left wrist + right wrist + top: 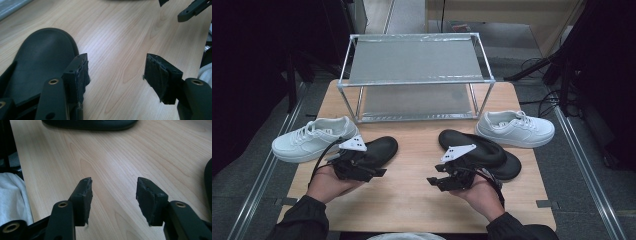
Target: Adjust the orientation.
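From the high view I see my left gripper (379,172) over the near end of the left black slipper (379,148), and my right gripper (434,182) just near of the right black slipper (482,150); both pairs of jaws face the bare middle of the wooden table (412,200). That view also gives me what the others lack: a white sneaker (309,139) at far left, another white sneaker (515,128) at far right, and the two-tier metal rack (414,75) at the far edge, both shelves bare.

My left gripper view (116,75) settles the jaws: wide apart, nothing between them, one jaw beside the slipper's (42,60) footbed. The other gripper's tip pokes in at the top corner.

My right gripper view (113,196) likewise shows jaws spread over bare wood, with a slipper's (90,123) edge along the far side.
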Demonstrator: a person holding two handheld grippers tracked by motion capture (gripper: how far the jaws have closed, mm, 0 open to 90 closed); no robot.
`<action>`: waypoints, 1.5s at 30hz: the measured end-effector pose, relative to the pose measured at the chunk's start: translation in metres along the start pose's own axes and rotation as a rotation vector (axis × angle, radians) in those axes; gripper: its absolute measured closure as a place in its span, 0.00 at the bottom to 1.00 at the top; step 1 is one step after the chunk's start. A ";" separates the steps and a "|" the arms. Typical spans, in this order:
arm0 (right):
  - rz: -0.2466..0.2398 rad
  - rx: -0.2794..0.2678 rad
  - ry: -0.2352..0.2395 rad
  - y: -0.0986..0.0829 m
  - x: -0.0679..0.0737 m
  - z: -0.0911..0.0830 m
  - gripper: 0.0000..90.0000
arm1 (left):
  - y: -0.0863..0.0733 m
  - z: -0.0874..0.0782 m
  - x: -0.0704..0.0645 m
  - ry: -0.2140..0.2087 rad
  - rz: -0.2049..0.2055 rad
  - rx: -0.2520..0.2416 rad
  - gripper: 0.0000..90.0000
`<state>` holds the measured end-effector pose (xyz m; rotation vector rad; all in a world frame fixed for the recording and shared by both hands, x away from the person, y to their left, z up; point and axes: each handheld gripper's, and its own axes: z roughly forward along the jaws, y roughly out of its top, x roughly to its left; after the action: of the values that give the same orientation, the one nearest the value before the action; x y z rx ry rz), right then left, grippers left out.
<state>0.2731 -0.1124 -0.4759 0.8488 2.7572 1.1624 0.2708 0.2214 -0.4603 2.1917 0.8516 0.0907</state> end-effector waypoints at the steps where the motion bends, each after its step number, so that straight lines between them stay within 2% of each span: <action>1: -0.009 0.002 0.000 0.001 -0.001 0.001 0.52 | -0.001 -0.003 0.002 -0.005 -0.011 -0.005 0.43; 2: -0.009 0.002 -0.002 0.001 -0.002 0.001 0.51 | -0.002 -0.005 0.003 -0.003 -0.022 -0.007 0.45; 8: -0.013 -0.021 0.012 0.007 -0.003 0.003 0.51 | -0.011 -0.017 0.009 0.038 -0.031 -0.023 0.51; 12: -0.035 -0.029 0.016 0.009 -0.003 0.006 0.52 | -0.016 -0.021 0.013 0.055 -0.048 -0.018 0.51; 16: -0.058 -0.034 0.021 0.012 -0.003 0.008 0.53 | -0.023 -0.023 0.020 0.086 -0.051 0.008 0.51; 19: -0.063 -0.019 0.026 0.013 -0.002 0.011 0.53 | -0.027 -0.022 0.025 0.099 -0.050 0.017 0.51; 21: -0.072 -0.013 0.023 0.014 -0.001 0.013 0.53 | -0.031 -0.021 0.029 0.108 -0.036 0.008 0.51; 23: -0.076 -0.009 0.029 0.015 -0.001 0.015 0.53 | -0.034 -0.020 0.034 0.114 -0.043 0.010 0.51; 28: -0.087 0.010 0.031 0.015 0.002 0.019 0.53 | -0.037 -0.016 0.042 0.085 -0.055 -0.012 0.54; 34: -0.083 -0.002 0.028 0.016 0.002 0.018 0.53 | -0.039 -0.004 0.046 0.059 -0.053 0.021 0.59; 40: -0.082 -0.007 0.027 0.016 0.001 0.018 0.53 | -0.042 0.003 0.051 0.057 -0.071 0.038 0.60; 45: -0.075 -0.014 0.027 0.016 0.000 0.018 0.53 | -0.042 0.007 0.051 0.077 -0.043 0.050 0.63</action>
<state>0.2848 -0.0913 -0.4776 0.7275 2.7725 1.1868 0.2894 0.2679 -0.5039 2.2270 0.9525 0.1350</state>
